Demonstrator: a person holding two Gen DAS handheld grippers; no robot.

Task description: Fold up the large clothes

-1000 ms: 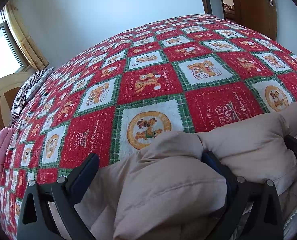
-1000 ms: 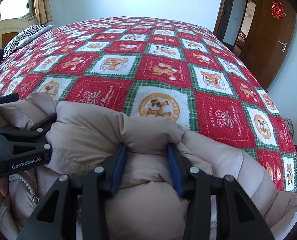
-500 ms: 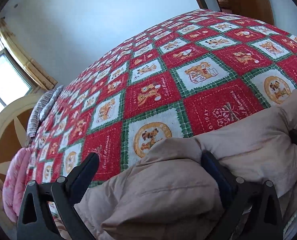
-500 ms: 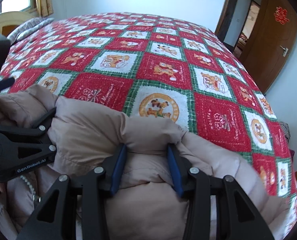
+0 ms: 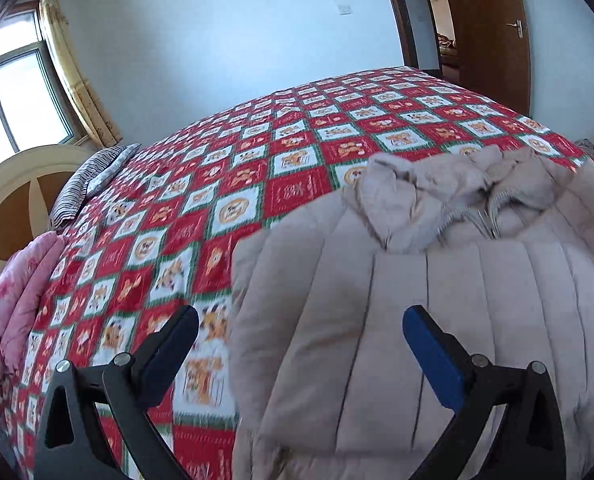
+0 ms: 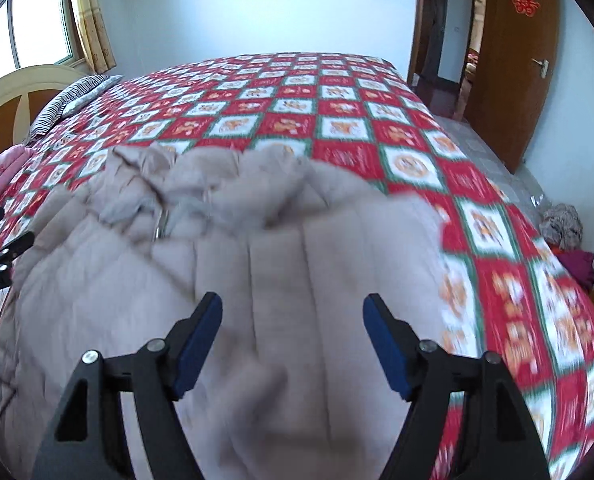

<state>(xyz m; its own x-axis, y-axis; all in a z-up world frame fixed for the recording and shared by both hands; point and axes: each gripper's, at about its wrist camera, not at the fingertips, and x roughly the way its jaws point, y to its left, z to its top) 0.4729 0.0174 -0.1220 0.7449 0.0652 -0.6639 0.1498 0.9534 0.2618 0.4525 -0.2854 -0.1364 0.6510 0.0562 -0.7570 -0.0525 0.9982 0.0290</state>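
Left hand-held gripper (image 5: 300, 334): black frame with blue pads, jaws spread wide, nothing between the pads; it hangs over the near left edge of the coat.
Right hand-held gripper (image 6: 292, 326): same black frame and blue pads, jaws opening, with only the coat's surface below the gap and no fabric pinched.
Beige quilted puffer coat (image 5: 437, 320): lies flat on the bed, channel-stitched panel toward the cameras, rumpled collar and silver zipper (image 5: 487, 220) at its far end.
Coat in right wrist view (image 6: 237, 280): fills the lower middle, blurred, collar bunched at the far side.
Red, white and green checked bedspread with bear prints (image 5: 257, 168): covers the bed under and all around the coat.
Striped grey pillow (image 5: 85, 184): at the bed's head end, by the cream-and-wood headboard (image 5: 13, 200).
Pink folded quilt (image 5: 13, 300): at the bed's left edge.
Brown wooden door (image 6: 513, 64): stands open on the right.
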